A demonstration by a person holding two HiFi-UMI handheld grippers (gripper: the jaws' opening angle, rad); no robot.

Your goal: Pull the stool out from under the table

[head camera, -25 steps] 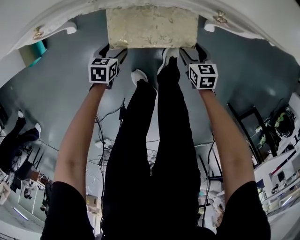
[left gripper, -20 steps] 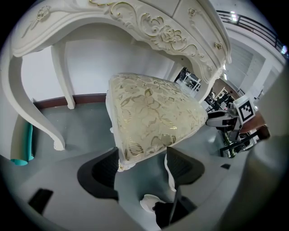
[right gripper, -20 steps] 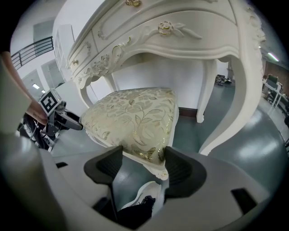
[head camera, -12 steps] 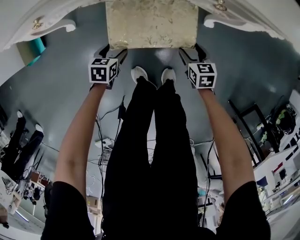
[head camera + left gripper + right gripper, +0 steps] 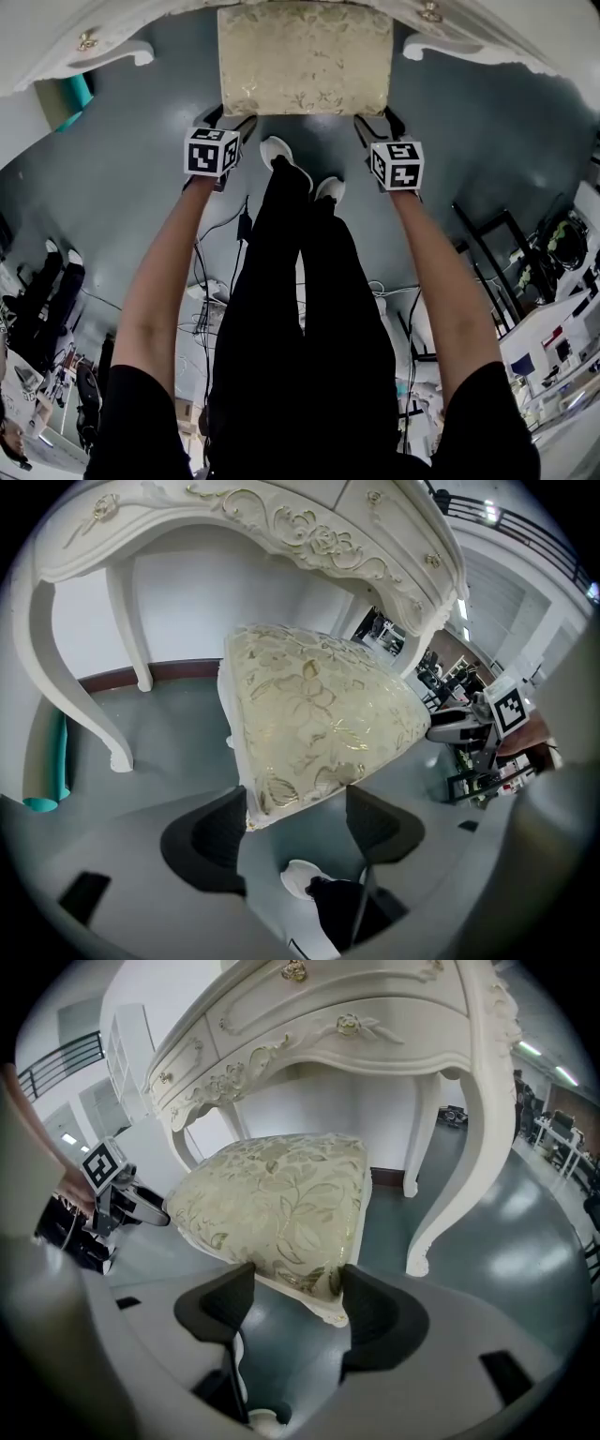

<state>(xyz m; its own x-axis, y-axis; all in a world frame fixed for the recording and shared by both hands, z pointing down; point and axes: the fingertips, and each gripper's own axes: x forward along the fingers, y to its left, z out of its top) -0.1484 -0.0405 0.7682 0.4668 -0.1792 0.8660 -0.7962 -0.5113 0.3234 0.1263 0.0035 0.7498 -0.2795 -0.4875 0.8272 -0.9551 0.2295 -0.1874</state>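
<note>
The stool (image 5: 305, 56) has a cream floral cushion and a white frame, and stands partly under the white carved table (image 5: 66, 58). My left gripper (image 5: 231, 116) is shut on its near left corner, and my right gripper (image 5: 377, 118) is shut on its near right corner. In the left gripper view the cushion corner of the stool (image 5: 319, 714) sits between the jaws of the left gripper (image 5: 298, 801). In the right gripper view the stool (image 5: 281, 1194) has its framed corner pinched by the right gripper (image 5: 297, 1279). The stool's far end is hidden beneath the table (image 5: 375, 1016).
The person's legs and white shoes (image 5: 277, 150) stand just behind the stool. Curved table legs (image 5: 56, 686) (image 5: 469, 1176) flank the stool on both sides. Cables (image 5: 211, 281) lie on the grey floor behind, with a black frame (image 5: 497, 244) to the right and a teal object (image 5: 80, 94) at left.
The stool has slid toward the person, and more of its cushion shows from under the table. Both grippers came back with it, and the person's feet shifted backward.
</note>
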